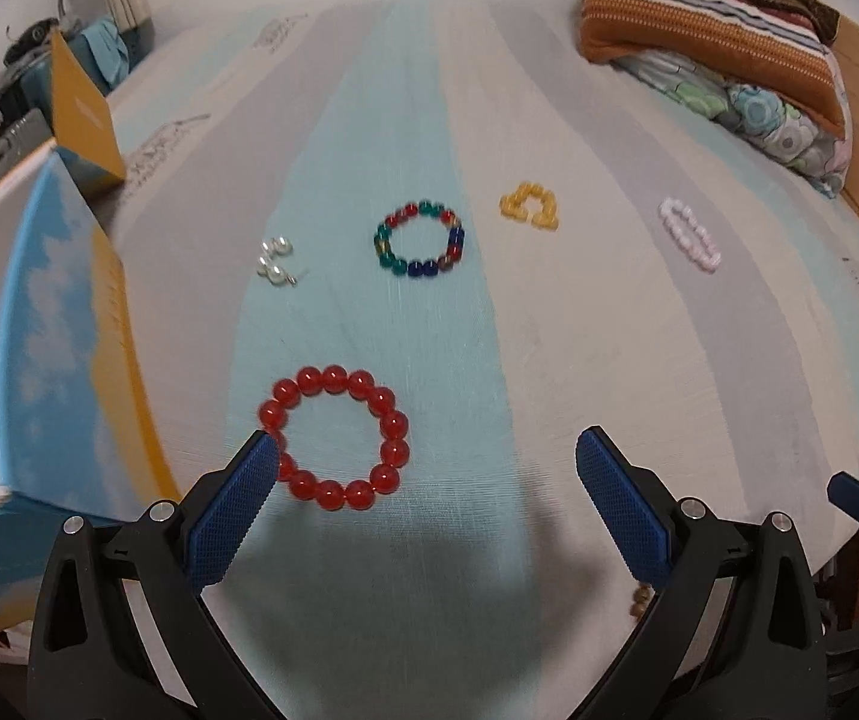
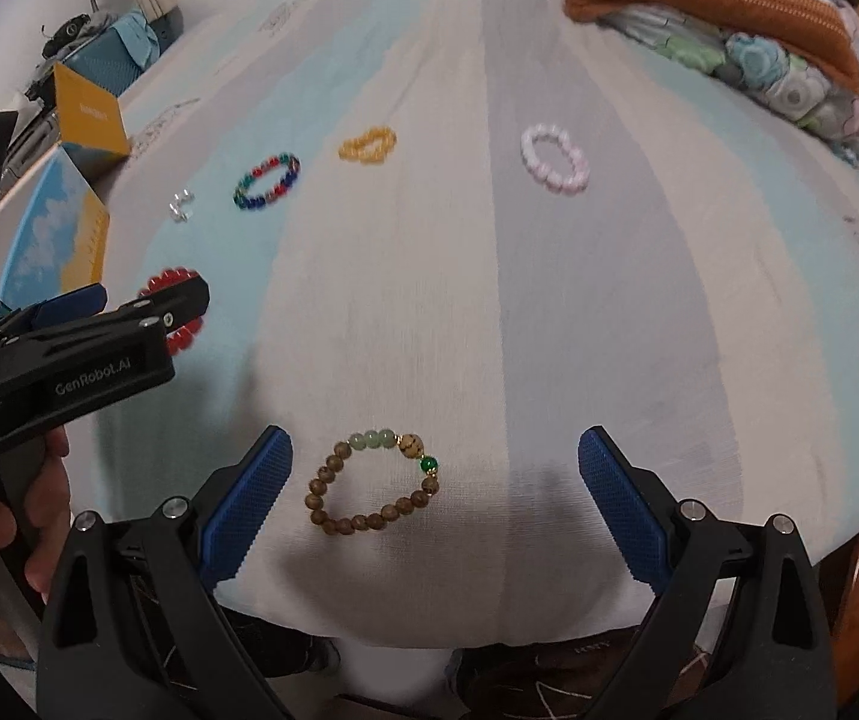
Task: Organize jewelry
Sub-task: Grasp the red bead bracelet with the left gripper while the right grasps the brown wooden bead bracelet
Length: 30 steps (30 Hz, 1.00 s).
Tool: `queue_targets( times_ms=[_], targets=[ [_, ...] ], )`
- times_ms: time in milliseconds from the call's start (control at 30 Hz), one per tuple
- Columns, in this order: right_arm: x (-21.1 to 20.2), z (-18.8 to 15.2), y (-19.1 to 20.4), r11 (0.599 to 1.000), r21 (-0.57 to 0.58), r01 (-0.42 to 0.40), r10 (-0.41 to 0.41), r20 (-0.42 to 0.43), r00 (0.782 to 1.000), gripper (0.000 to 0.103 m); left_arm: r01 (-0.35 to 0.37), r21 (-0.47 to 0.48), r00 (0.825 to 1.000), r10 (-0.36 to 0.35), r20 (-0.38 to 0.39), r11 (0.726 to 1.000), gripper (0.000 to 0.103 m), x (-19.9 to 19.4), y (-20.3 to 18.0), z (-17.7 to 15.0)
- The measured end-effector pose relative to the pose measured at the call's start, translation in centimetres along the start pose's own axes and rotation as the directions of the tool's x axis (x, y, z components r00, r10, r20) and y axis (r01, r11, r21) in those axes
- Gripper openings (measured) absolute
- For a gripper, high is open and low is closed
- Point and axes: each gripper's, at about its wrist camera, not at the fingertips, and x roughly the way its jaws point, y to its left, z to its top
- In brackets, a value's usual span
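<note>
Both claws gape empty; left claw (image 1: 427,450) should shift left to straddle the red bead bracelet (image 1: 334,437), right claw (image 2: 435,450) already brackets the wooden bead bracelet (image 2: 373,481).

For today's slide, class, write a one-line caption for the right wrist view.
Open right gripper poised over a wooden bead bracelet on a striped bedsheet, other bracelets beyond.

A red bead bracelet (image 1: 334,438) lies flat nearest me. Beyond it sit pearl earrings (image 1: 274,261), a bracelet of mixed red, green and blue beads (image 1: 420,240), a crumpled yellow bracelet (image 1: 530,207) and a pink one (image 1: 690,234). A brown wooden bracelet (image 2: 374,482) with green beads lies apart.
</note>
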Motion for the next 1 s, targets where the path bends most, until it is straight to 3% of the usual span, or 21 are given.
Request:
queue_targets(
  times_ms=[200,333,467,700,900,1000],
  targets=[
    [2.7,-0.5,-0.3,1.0,-0.002,0.001,-0.001,-0.046,0.999,0.092,0.009,-0.01,0.999,-0.01,-0.043,1.0,0.096,2.9,0.2,-0.6],
    [3.8,-0.7,-0.5,1.0,0.01,-0.01,0.01,-0.064,0.998,0.081,0.011,-0.002,0.998,-0.011,-0.055,1.0,0.094,3.9,-0.1,-0.7],
    [5.2,-1.1,-0.5,1.0,-0.002,0.003,-0.004,-0.092,0.996,0.069,0.006,0.008,0.997,-0.006,-0.073,1.0,0.079,5.0,0.0,-0.9],
    [5.9,-1.5,-0.1,0.999,-0.029,0.027,-0.029,-0.072,0.997,0.047,0.02,-0.01,0.997,-0.021,-0.073,1.0,0.041,4.9,1.0,-1.0],
    [5.8,-1.6,-0.1,0.999,-0.026,0.043,-0.044,-0.058,0.997,0.026,0.025,-0.005,0.997,-0.025,-0.075,1.0,0.02,4.8,1.2,-1.1],
    [5.4,-1.6,-0.7,0.999,0.003,0.037,-0.037,-0.04,0.999,0.01,0.04,-0.01,0.997,-0.04,-0.073,0.999,0.013,4.6,1.4,-1.2]
  ],
)
